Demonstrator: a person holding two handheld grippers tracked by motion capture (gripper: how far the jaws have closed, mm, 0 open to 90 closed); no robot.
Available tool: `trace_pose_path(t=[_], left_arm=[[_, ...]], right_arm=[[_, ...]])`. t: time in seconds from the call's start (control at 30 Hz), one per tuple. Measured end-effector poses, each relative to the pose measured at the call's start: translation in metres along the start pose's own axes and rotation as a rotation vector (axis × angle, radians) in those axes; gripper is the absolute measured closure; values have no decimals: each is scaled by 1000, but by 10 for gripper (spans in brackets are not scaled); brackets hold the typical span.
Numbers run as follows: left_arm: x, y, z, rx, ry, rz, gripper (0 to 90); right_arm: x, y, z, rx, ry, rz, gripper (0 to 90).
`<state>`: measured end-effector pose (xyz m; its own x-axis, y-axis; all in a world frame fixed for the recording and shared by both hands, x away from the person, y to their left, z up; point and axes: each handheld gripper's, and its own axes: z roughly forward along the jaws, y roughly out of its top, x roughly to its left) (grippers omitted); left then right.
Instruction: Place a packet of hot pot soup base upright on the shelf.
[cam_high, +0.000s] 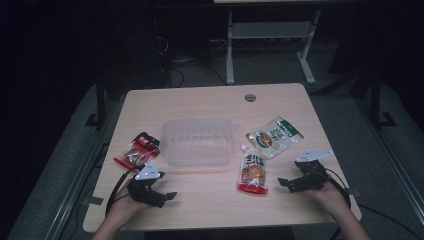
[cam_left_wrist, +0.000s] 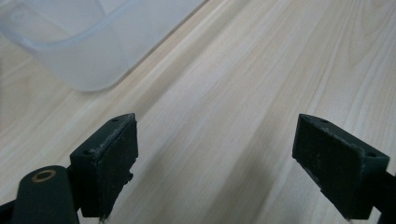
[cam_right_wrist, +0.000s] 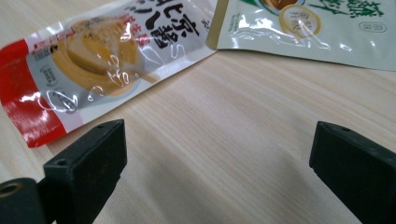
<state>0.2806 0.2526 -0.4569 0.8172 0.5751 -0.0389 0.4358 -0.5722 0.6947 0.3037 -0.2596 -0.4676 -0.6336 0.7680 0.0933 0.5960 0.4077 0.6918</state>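
Note:
A clear plastic bin (cam_high: 197, 141) stands mid-table; its rounded corner (cam_left_wrist: 84, 51) fills the upper left of the left gripper view. A red-and-white sauce pouch (cam_high: 253, 172) (cam_right_wrist: 93, 60) lies to the bin's right. A green-and-white pouch (cam_high: 274, 135) (cam_right_wrist: 317, 23) lies farther back on the right. A red snack packet (cam_high: 137, 151) lies left of the bin. My left gripper (cam_high: 162, 192) (cam_left_wrist: 215, 168) rests near the front left, open over bare wood. On the right my right gripper (cam_high: 290, 182) (cam_right_wrist: 217, 172) is open too, just short of the red pouch.
The wooden table (cam_high: 210, 102) has a round grommet (cam_high: 250, 97) near its far edge. Cables trail from both grippers off the front corners. Dark floor and a white desk frame (cam_high: 270, 35) lie beyond the table.

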Motion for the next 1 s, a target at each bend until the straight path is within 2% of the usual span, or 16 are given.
trace_pose_path(t=[0.07, 0.2, 0.3, 0.4, 0.5, 0.6, 0.63, 0.67, 0.77, 0.87, 0.9, 0.93, 0.97, 1.0], left_arm=[[2, 0, -3, 14, 8, 4, 139], [7, 0, -8, 2, 22, -2, 170], [13, -3, -17, 0, 40, -27, 200], [16, -4, -22, 1, 52, -33, 233], [22, -6, -35, -9, 82, -74, 260], [28, -7, -42, -6, 101, -88, 290], [35, -8, -47, -7, 120, -109, 293], [35, -8, -47, -7, 120, -109, 300], [48, -8, -56, 1, 173, -130, 306], [59, -6, -62, -17, 214, -167, 306], [59, -6, -62, -17, 214, -167, 306], [66, -4, -65, -14, 245, -176, 306], [66, -4, -65, -14, 245, -176, 305], [73, -3, -66, -9, 274, -179, 303]], right_arm=[[-1, 1, -1, -4, -5, 5, 36], [1, 0, -2, -10, 0, -3, 37], [3, 1, -3, -16, 5, -18, 34], [5, 2, -4, -21, 5, -14, 35], [5, 3, -4, -23, 6, -12, 37], [4, 3, -4, -21, 4, -11, 41], [4, 3, -3, -25, 8, -6, 41], [4, 3, -3, -25, 8, -6, 41], [4, 3, -4, -26, 13, -11, 45], [5, 3, -5, -29, 15, -10, 47], [6, 4, -5, -29, 16, -15, 47], [6, 4, -5, -31, 18, -18, 48], [7, 4, -5, -32, 19, -21, 49], [7, 4, -5, -31, 20, -23, 49]])
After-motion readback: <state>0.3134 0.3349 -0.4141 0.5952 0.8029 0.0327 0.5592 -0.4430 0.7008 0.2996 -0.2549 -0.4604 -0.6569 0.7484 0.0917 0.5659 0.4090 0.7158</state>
